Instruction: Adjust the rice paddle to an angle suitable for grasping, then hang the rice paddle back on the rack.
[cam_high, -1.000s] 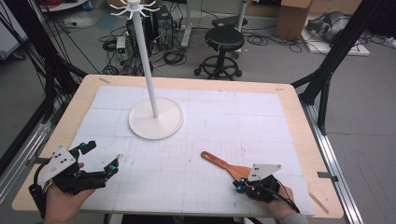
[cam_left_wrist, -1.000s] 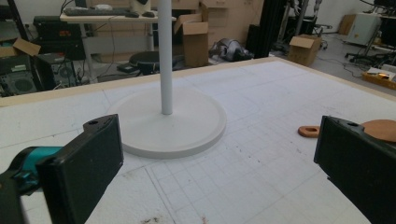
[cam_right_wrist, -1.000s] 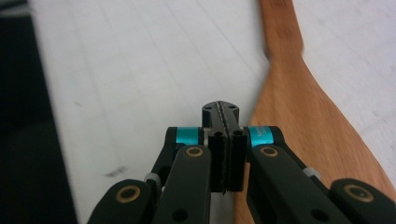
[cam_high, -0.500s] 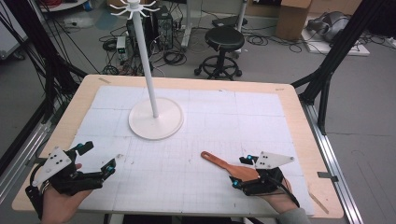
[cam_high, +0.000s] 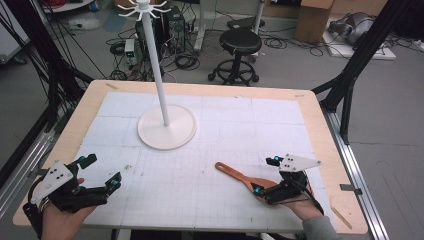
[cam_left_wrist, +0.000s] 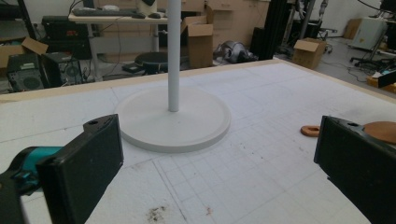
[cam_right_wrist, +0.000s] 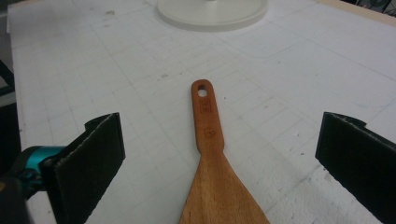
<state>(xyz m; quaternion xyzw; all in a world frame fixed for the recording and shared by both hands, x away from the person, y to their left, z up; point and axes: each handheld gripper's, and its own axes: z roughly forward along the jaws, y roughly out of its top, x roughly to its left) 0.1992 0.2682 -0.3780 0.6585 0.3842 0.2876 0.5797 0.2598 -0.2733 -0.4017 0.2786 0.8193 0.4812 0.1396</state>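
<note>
Lying flat on the white gridded mat (cam_high: 240, 125), wooden spatula (cam_high: 240, 176) resting to the right of and nearer than the white stand base (cam_high: 166, 126), well apart from it. Handle end with its hanging hole pointing toward that base, blade end pointing away from it, toward the person's edge of the table.

Hovering over the spatula's blade end, right gripper (cam_high: 267, 175) sitting on the side of the spatula farthest from the stand base. Jaws having just been opening, now spread wide, spatula blade lying between them in the right gripper view (cam_right_wrist: 219, 186), pads clear of the wood on both sides, gripping nothing.

Sitting left of and nearer than the stand base, well apart from it, left gripper (cam_high: 102, 172) facing the base and its white pole (cam_left_wrist: 173, 51). Jaws gaping wide, nothing between them but bare mat. Showing in the left gripper view, spatula handle tip (cam_left_wrist: 310, 130) peeking out to the right of the base, beside the right-hand jaw.
</note>
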